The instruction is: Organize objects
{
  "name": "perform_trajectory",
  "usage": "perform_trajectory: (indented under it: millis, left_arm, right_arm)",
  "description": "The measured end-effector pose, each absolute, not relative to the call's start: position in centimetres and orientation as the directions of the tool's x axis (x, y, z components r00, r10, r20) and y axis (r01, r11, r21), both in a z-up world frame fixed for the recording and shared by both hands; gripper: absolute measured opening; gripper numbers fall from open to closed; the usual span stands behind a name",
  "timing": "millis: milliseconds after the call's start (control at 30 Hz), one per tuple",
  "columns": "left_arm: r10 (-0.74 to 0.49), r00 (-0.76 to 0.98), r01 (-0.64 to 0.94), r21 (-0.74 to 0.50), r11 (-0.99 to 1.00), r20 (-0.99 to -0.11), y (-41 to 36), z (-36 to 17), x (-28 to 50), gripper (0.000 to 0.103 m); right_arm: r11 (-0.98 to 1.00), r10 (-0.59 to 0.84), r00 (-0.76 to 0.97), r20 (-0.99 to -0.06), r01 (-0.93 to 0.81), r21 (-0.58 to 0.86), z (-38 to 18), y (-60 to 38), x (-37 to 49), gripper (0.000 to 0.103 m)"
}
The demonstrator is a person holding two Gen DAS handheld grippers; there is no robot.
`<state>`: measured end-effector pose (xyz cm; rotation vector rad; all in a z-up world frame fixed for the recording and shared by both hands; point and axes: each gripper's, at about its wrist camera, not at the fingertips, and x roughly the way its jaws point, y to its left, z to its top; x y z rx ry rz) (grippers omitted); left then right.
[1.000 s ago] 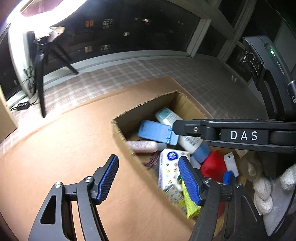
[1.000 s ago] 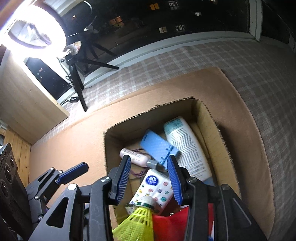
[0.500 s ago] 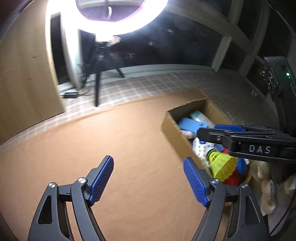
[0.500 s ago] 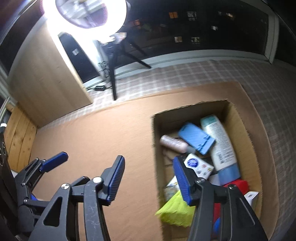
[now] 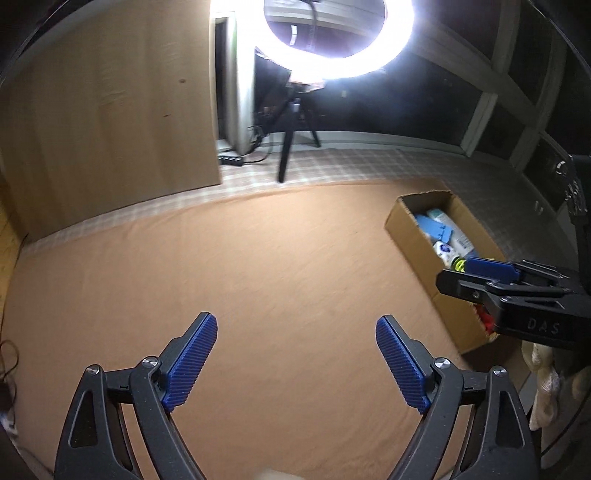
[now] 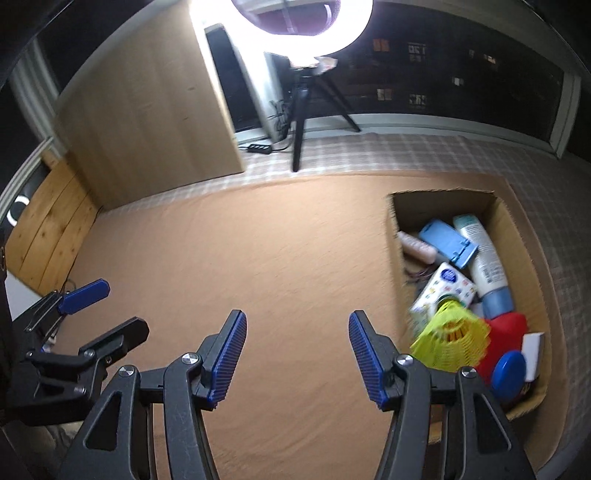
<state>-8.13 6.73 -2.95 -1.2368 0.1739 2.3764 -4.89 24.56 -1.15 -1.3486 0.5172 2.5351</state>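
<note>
Cardboard box [image 6: 498,218] of assorted objects, open-topped, at the right side of the tan mat [image 6: 277,258]; near corner reaching close to the mat's right edge. Contents, from far end to near: white bottle with blue cap [image 6: 484,258], blue flat case [image 6: 447,242], pale pink tube [image 6: 415,247], patterned tissue pack [image 6: 441,291], yellow shuttlecock [image 6: 452,338] lying on top, red object [image 6: 508,332], blue round lid [image 6: 511,369], small white block [image 6: 533,350].

Left gripper [image 5: 295,363]: tilted steeply downward over the middle of the mat, blue ribbed pads [image 5: 190,360] wide apart and opening further, only bare mat between them. Same tool in the right wrist view at the lower left edge [image 6: 94,314], side-on, well away from the box.

Right gripper [image 6: 297,360]: likewise tilted downward, pads [image 6: 364,358] parted to a moderate gap, empty, bare mat between; right finger just left of the box's near wall, not touching it. Same tool in the left wrist view at the right [image 5: 476,275], in front of the box [image 5: 413,229].

Edges and free room: broad bare stretch of mat left of the box and ahead of both tools. Checked floor covering [image 6: 406,151] beyond the mat's far edge and along its right side. Wooden cabinet [image 6: 147,110] at the far left; ring light [image 6: 295,22] on a black tripod [image 6: 301,122] beyond the far edge, power strip [image 6: 260,148] beside the tripod's foot. Dark window [image 6: 461,74] along the back.
</note>
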Motion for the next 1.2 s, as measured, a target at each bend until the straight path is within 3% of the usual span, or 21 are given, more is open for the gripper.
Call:
perform_trajectory:
  millis: [200,467,1200]
  left_arm:
    - [0.315,-0.494,-0.357,-0.141,-0.923,-0.810,2.5,-3.4,-5.8,0.092]
    - [0.264,-0.550,-0.326,-0.087,-0.941,-0.793,-0.6,-2.1,-2.7,0.092]
    - [0.243,-0.574,-0.290,-0.084,-0.953,-0.782,-2.3,-1.1,-1.3,0.093]
  right_arm:
    - [-0.936,0.058,-0.566,-0.823,-0.319,0.152,-0.7,20.4,-3.9,0.054]
    - [-0.931,0.066,-0.583,-0.810,-0.329,0.161,-0.4,17.2,-2.3,0.054]
    - [-0.945,0.108,-0.604,-0.790,-0.310,0.107,0.8,14.5,-1.4,0.054]
